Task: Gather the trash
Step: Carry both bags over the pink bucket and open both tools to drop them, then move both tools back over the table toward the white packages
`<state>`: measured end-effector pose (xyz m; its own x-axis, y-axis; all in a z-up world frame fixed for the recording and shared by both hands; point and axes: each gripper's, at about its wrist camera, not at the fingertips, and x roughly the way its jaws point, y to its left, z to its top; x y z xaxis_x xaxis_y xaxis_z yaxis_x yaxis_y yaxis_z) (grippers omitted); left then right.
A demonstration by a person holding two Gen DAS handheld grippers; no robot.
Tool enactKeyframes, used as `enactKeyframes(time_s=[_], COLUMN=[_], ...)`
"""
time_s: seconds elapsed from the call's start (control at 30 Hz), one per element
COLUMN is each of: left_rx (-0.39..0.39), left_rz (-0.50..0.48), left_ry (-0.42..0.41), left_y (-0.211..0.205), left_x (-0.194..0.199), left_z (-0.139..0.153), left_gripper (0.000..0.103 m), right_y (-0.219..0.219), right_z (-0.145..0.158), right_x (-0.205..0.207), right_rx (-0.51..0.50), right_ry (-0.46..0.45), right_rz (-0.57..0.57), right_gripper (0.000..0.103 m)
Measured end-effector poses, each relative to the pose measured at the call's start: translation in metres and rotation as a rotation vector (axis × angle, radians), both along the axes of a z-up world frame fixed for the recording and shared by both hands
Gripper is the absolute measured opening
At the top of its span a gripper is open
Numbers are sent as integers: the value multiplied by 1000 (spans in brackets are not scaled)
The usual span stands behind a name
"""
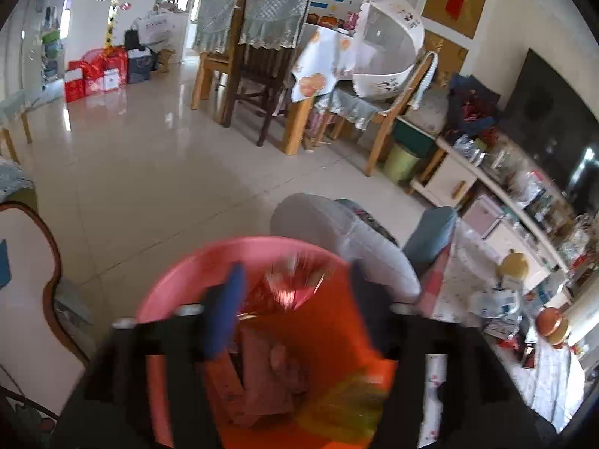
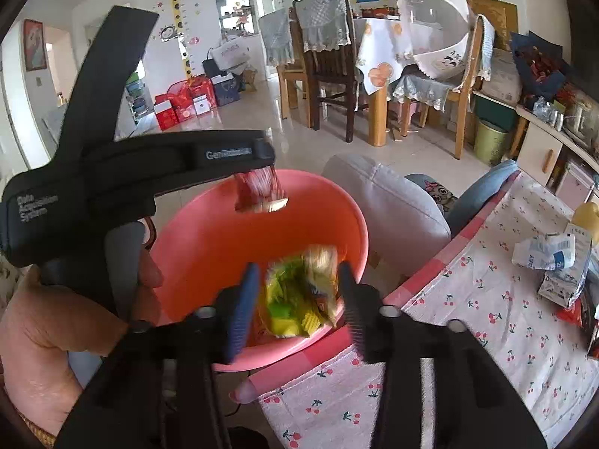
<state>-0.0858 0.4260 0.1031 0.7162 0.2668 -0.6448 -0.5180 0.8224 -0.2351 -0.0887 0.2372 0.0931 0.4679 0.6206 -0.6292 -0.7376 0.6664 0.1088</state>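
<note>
A pink basin [image 2: 209,239] sits beside the table's near edge; it also fills the lower left wrist view [image 1: 179,273]. My left gripper [image 1: 295,292] is over the basin, jaws apart, with a red shiny wrapper [image 1: 295,280] blurred just past the fingertips. In the right wrist view this gripper [image 2: 262,172] has the red wrapper [image 2: 258,192] at its tip above the basin. My right gripper [image 2: 299,292] is open over the basin's near side. A yellow-green snack wrapper [image 2: 299,292] shows blurred between its fingers, inside the basin.
The cherry-print tablecloth [image 2: 486,299] holds a white-blue packet [image 2: 550,254] and a yellow bottle [image 2: 587,217]. A grey cushion [image 2: 389,205] lies beyond the basin. Dining chairs, a table and a green bin [image 2: 490,142] stand farther back.
</note>
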Motion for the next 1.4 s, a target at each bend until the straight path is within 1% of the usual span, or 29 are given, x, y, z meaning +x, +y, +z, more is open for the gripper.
enactKeyframes(time_s=[0.03, 0.07, 0.1, 0.13, 0.2, 0.3, 0.47, 0.67, 0.9, 1.13, 1.2, 1.4], left_rx=[13, 20, 24, 28, 42, 56, 68, 98, 136, 192, 206, 255], left_rz=[8, 11, 14, 15, 14, 1, -20, -47, -93, -143, -156, -185], left_ry=[4, 6, 8, 13, 32, 44, 47, 59, 69, 74, 77, 82], left_y=[0, -1, -1, -2, -4, -8, -15, -27, -51, -80, -89, -111], left_x=[0, 0, 1, 1, 3, 5, 8, 15, 25, 35, 38, 44], left_z=[1, 2, 2, 0, -1, -1, -1, 1, 4, 6, 7, 8], left_gripper=[79, 81, 85, 86, 88, 90, 92, 93, 93, 94, 94, 94], right_y=[-2, -6, -9, -12, -19, -31, -54, -80, -104, -127, -134, -161], right_z=[0, 0, 0, -1, -2, -5, -9, -16, -19, -19, -19, -21], right_x=[-2, -2, -2, -1, 0, 2, 11, 19, 18, 18, 18, 19], right_rx=[3, 6, 8, 8, 9, 19, 45, 51, 56, 56, 57, 64], right_ry=[-6, -9, -6, -4, -1, 13, 57, 84, 80, 73, 72, 75], right_rz=[-9, -17, -27, -36, -59, -99, -156, -203, -235, -273, -285, -324], right_gripper=[75, 80, 80, 81, 85, 87, 89, 89, 90, 90, 93, 94])
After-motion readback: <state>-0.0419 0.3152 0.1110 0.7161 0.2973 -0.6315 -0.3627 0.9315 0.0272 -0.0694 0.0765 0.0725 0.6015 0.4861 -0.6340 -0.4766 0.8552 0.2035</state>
